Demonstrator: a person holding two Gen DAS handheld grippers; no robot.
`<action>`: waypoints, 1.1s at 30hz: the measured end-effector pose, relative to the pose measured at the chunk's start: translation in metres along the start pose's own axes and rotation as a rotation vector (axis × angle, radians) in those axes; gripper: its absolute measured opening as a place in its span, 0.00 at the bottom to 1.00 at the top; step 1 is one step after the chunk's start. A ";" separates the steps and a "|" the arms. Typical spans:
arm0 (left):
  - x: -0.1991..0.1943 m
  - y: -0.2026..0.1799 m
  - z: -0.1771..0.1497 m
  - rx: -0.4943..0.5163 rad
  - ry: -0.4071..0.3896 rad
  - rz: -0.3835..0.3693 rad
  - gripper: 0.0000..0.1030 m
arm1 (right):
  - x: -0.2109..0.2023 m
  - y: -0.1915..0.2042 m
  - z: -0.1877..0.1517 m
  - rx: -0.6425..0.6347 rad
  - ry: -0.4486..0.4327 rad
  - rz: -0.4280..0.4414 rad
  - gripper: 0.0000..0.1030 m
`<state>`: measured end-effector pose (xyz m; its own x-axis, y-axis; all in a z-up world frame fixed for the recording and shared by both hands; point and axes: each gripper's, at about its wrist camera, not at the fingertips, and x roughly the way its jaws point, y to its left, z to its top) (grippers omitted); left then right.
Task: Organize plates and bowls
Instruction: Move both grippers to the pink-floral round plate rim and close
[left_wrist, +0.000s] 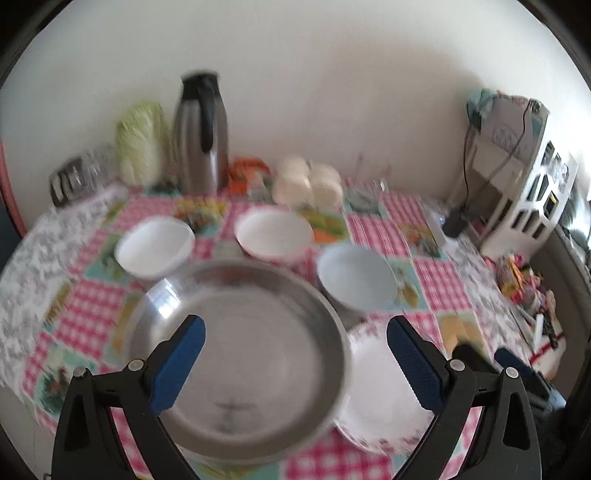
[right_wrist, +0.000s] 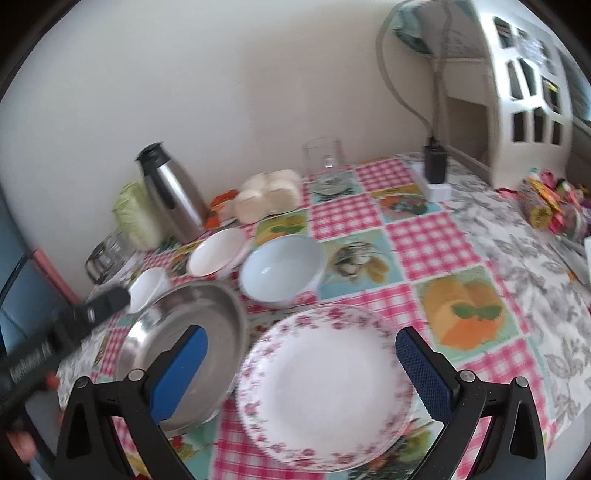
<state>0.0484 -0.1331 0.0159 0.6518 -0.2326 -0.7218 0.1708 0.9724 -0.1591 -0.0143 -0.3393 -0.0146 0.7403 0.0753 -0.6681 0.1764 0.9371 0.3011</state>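
Observation:
A steel plate lies on the checked tablecloth, its right edge over a white floral-rimmed plate. Behind them stand a small white bowl, a wider white bowl and a pale blue bowl. My left gripper is open above the steel plate. In the right wrist view my right gripper is open above the floral plate, with the steel plate, the blue bowl and the white bowls beyond. The left gripper's body shows at the left.
A steel thermos, a cabbage, a glass jar and white buns line the wall. A clear jug, a plugged power strip, a white rack and snack packets stand on the right.

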 end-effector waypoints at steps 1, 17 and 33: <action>0.002 -0.003 -0.004 -0.007 0.008 -0.015 0.96 | 0.000 -0.005 0.000 0.008 -0.003 -0.012 1.00; 0.012 -0.063 -0.041 0.030 0.077 -0.219 0.96 | 0.004 -0.101 -0.002 0.222 0.026 -0.093 1.00; 0.053 -0.078 -0.098 -0.106 0.330 -0.080 0.96 | 0.046 -0.132 -0.025 0.319 0.194 0.006 1.00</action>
<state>-0.0029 -0.2189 -0.0755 0.3623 -0.3057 -0.8805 0.1223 0.9521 -0.2802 -0.0192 -0.4509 -0.1020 0.6106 0.1719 -0.7731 0.3889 0.7853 0.4817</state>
